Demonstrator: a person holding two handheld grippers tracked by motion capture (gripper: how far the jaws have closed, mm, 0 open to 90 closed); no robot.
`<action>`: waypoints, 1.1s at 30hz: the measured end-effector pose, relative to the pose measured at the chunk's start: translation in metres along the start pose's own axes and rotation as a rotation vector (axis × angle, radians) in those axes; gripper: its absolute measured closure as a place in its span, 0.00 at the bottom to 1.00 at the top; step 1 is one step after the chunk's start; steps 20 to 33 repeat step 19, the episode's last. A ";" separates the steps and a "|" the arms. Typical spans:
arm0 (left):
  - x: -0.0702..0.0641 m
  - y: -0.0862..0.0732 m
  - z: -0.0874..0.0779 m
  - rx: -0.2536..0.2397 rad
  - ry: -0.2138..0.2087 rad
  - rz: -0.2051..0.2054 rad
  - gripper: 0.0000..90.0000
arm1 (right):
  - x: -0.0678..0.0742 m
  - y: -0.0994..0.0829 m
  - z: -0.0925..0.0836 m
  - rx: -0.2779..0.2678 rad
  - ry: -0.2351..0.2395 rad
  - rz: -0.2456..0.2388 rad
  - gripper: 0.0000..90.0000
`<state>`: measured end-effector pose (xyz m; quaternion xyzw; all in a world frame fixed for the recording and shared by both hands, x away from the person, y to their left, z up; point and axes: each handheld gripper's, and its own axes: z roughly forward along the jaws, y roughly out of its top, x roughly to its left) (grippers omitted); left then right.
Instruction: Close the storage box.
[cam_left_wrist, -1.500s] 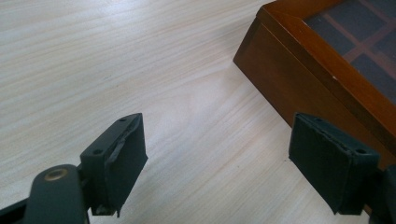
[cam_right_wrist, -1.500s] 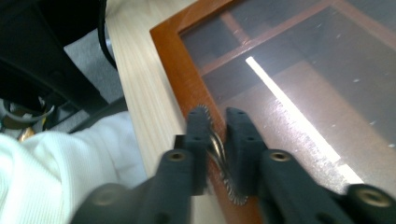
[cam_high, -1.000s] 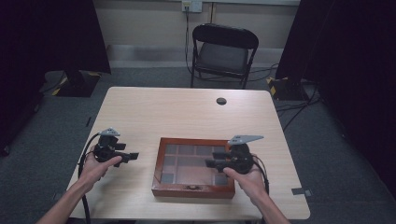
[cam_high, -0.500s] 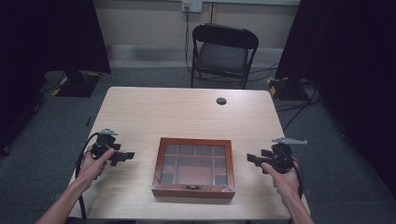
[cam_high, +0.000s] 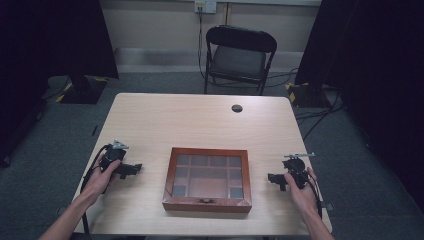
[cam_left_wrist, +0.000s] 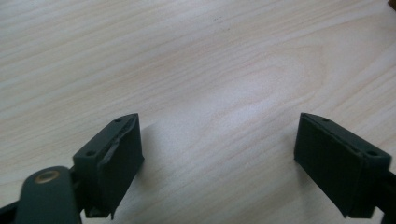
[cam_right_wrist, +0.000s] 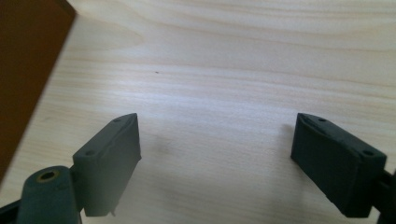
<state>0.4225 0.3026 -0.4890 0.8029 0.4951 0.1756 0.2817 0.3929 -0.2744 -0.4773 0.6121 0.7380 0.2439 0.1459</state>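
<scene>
Near edge, high view: two forearms come in from 6 o'clock. Left gripper rests at about 9 o'clock of the wooden box, well apart from it, jaws wide with bare table between them; its own view shows the same gap over pale wood grain. It sits much as it did a second ago.

Right gripper now lies at 3 o'clock of the box, off to its side. A second ago it was over the box's right half; half a second ago it was already out past the right edge. Its jaws have just been opening and stand wide, nothing between them; a brown box corner shows at 10 o'clock in its view.

Box: lid shut, glass top, compartments dimly visible, unmoved at table centre-front.

Farther: small black disc at 12 o'clock, then a folding chair.
</scene>
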 end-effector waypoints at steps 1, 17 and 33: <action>0.000 -0.001 0.001 -0.008 0.000 -0.006 0.16 | 0.001 0.000 0.002 -0.011 -0.017 -0.015 0.16; 0.002 -0.013 0.007 -0.116 -0.001 -0.002 0.00 | 0.009 -0.015 0.020 -0.218 -0.071 -0.062 0.00; 0.002 -0.013 0.007 -0.116 -0.001 -0.002 0.00 | 0.009 -0.015 0.020 -0.218 -0.071 -0.062 0.00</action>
